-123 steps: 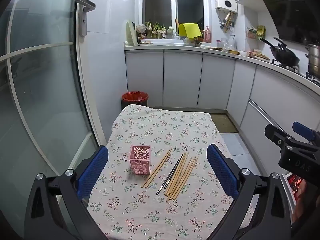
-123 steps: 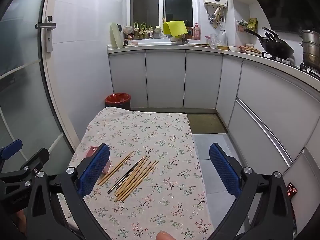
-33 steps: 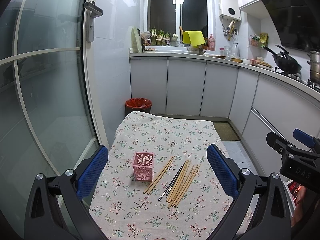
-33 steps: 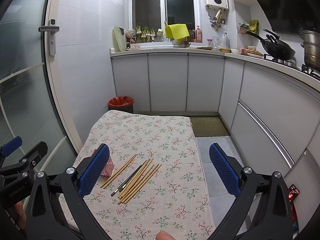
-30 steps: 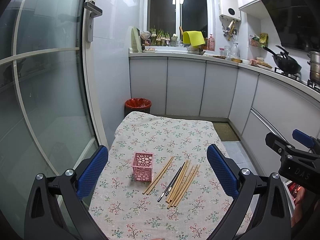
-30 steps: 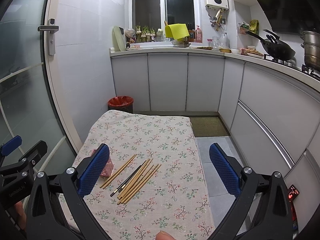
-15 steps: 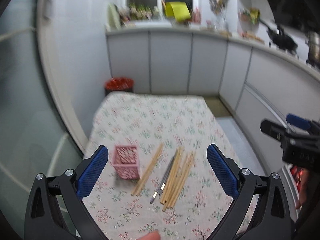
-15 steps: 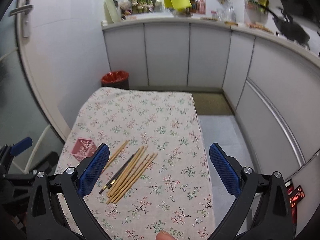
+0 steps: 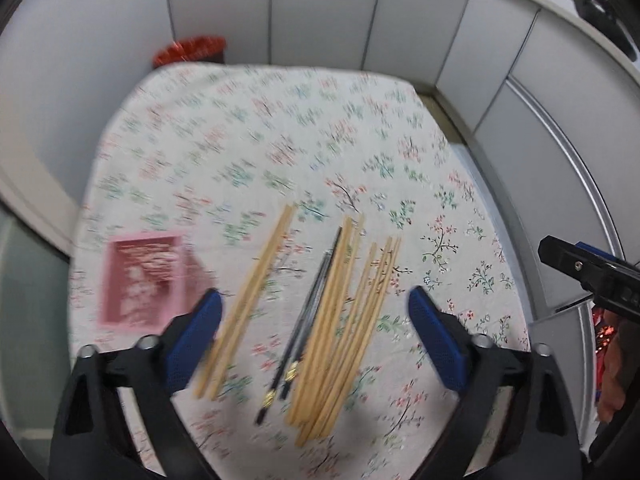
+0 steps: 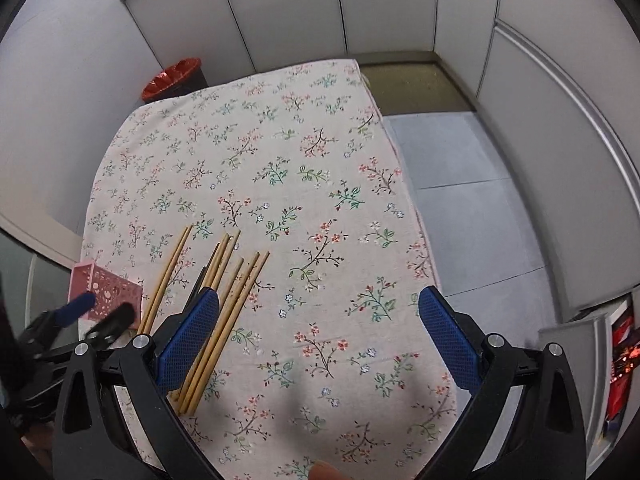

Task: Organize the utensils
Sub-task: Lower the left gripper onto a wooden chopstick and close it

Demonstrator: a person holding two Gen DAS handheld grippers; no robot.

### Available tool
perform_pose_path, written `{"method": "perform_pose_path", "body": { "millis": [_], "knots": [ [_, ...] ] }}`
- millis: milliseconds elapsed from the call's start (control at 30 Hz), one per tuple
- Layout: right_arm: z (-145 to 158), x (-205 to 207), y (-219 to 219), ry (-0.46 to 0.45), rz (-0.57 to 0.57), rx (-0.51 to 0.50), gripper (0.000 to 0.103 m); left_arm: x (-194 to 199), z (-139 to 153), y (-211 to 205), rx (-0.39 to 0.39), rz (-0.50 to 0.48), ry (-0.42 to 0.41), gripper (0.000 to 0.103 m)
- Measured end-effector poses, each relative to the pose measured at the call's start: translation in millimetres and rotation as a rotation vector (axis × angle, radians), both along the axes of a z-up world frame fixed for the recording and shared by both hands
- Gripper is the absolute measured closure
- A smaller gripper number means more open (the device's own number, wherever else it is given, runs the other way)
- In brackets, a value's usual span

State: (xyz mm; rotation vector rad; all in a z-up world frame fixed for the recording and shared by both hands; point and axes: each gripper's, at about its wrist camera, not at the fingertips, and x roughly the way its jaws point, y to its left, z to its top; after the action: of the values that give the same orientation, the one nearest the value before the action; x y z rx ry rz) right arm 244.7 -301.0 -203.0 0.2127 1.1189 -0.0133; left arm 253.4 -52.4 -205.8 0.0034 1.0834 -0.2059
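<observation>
A cream tablecloth point(image 10: 320, 184) printed with small red, green and blue floral sprigs. Pale tan wooden chopsticks point(image 9: 348, 312), one black pair point(image 9: 308, 312) among them. Pink perforated holder point(image 9: 140, 284) at left. Red-lined bin point(image 10: 174, 76) far left. Blue finger pads point(image 10: 188, 338). White cabinets point(image 10: 380, 4).

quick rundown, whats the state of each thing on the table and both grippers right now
left gripper: open, empty, above the chopsticks
right gripper: open, empty, over bare cloth
pink holder: upright on the cloth, nothing in it
wooden chopsticks: lying loose on the cloth
dark chopsticks: lying among the wooden ones
tablecloth: spread flat
</observation>
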Motion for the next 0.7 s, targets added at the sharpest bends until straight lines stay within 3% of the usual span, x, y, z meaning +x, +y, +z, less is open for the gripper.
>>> {"method": "perform_pose_path", "body": {
  "millis": [167, 333, 433, 700],
  "knots": [
    [-15, 12, -4, 0.032, 0.003, -0.025, 0.007, 33, -37, -19, -0.027, -0.026, 0.076, 0.056],
    [-32, 20, -15, 0.074, -0.018, -0.036, 0.007, 59, -66, -41, -0.097, -0.073, 0.163, 0.082],
    [-40, 22, -19, 0.097, -0.022, -0.034, 0.007, 69, -81, -54, -0.072, -0.087, 0.183, 0.088],
    [-41, 23, -23, 0.098, -0.018, -0.029, 0.007, 91, -104, -66, 0.008, -0.091, 0.189, 0.088]
  ]
}}
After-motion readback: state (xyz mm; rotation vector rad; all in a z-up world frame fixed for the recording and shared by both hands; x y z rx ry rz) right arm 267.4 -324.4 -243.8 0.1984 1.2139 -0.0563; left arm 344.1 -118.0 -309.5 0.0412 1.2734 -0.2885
